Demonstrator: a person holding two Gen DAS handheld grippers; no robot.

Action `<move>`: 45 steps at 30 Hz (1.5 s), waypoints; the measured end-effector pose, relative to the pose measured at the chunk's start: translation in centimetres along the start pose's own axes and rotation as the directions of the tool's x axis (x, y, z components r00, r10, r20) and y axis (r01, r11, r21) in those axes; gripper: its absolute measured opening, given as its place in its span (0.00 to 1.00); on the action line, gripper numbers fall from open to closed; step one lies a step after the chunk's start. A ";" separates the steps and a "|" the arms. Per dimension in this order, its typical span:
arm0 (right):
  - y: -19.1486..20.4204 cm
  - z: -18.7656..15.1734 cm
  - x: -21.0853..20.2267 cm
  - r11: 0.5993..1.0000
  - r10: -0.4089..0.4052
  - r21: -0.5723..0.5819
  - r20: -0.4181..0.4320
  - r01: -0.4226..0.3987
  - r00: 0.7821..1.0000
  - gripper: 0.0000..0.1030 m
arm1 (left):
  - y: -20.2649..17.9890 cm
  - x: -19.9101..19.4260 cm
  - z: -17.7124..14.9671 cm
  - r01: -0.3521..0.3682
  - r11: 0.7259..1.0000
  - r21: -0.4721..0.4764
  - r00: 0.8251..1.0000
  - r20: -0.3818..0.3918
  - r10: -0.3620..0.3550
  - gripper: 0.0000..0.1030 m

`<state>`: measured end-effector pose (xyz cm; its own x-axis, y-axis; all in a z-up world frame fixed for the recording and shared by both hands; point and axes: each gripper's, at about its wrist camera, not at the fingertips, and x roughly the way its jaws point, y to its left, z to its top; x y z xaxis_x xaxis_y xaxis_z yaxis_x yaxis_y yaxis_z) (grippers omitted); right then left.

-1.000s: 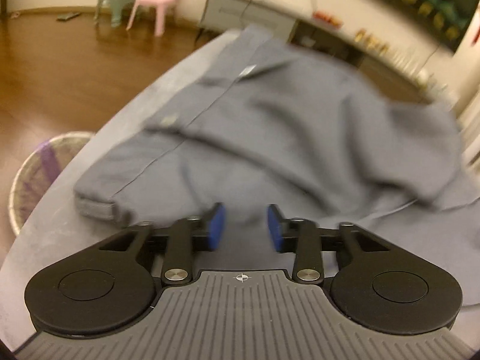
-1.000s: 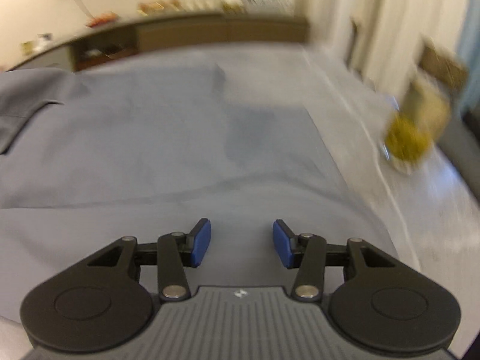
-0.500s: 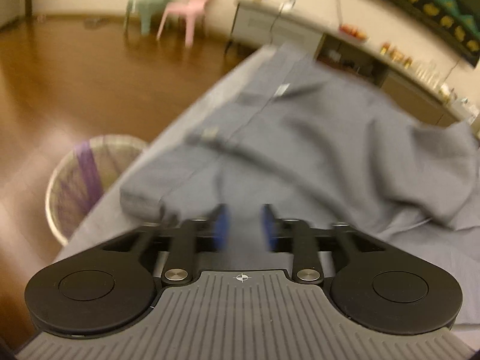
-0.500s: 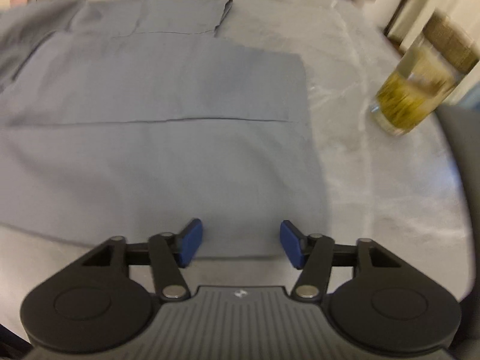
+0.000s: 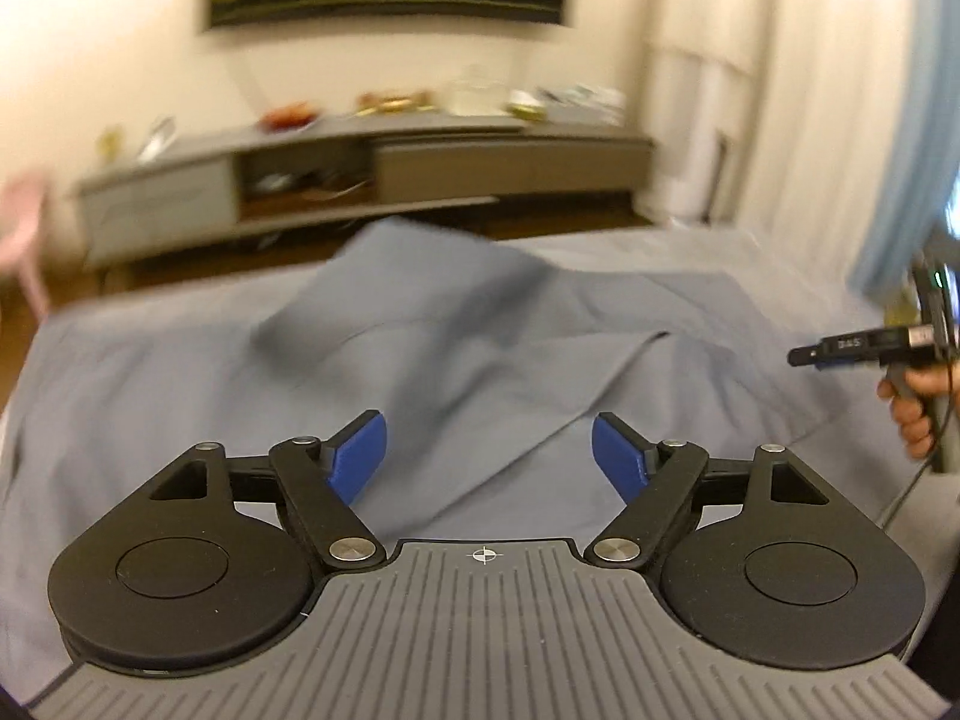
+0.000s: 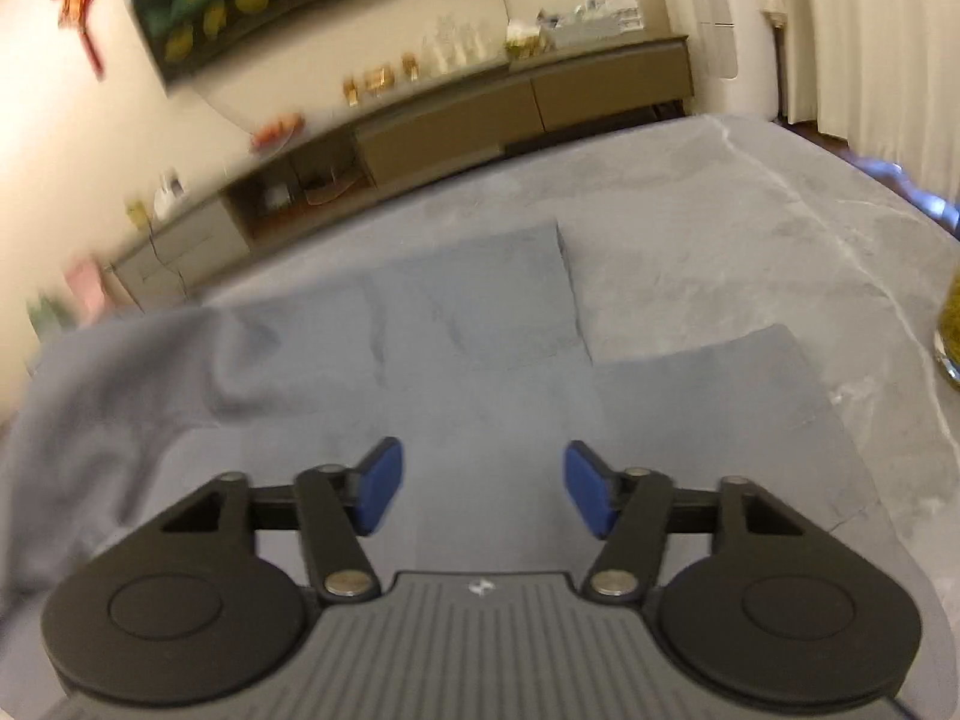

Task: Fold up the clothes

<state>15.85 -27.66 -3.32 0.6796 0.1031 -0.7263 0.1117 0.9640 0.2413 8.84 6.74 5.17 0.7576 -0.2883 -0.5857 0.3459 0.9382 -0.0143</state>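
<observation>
Left tongs (image 5: 487, 450) gaping wide, gripping nothing, hovering over the grey shirt (image 5: 420, 360) lying rumpled across the desk (image 6: 750, 228), right tongs (image 6: 483, 489) spread empty above it, both now opened wider than a second ago.

no legible text, labels or numbers

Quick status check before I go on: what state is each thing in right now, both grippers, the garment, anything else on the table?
Left gripper: open, empty, above the garment.
Right gripper: open, empty, above the garment.
Grey garment: spread on the table, partly folded, bunched and rumpled on its left side.
Table: grey top, garment lying on it.
Glass jar: upright at the table's right edge, yellowish contents, mostly cut off by the frame.
</observation>
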 end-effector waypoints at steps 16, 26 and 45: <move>1.3 -1.5 -0.9 0.980 0.013 -0.196 -0.114 -0.036 0.993 0.66 | -6.3 20.5 4.0 0.032 0.963 0.269 0.995 -0.096 -0.006 0.59; 1.5 -1.9 -0.2 0.989 0.060 -0.126 -0.173 -0.082 0.983 0.67 | -9.1 18.3 4.4 0.207 0.903 0.376 0.978 -0.064 -0.198 0.64; 1.9 -2.1 0.3 0.985 0.094 -0.126 -0.163 -0.116 0.982 0.79 | -7.4 17.4 11.7 0.119 0.988 0.094 0.991 0.052 -0.124 0.00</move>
<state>14.70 -25.26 -4.41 0.5594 0.2323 -0.7957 -0.0598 0.9687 0.2407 25.90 -7.46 4.54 0.7367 -0.4122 -0.5360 0.4840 0.8750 -0.0077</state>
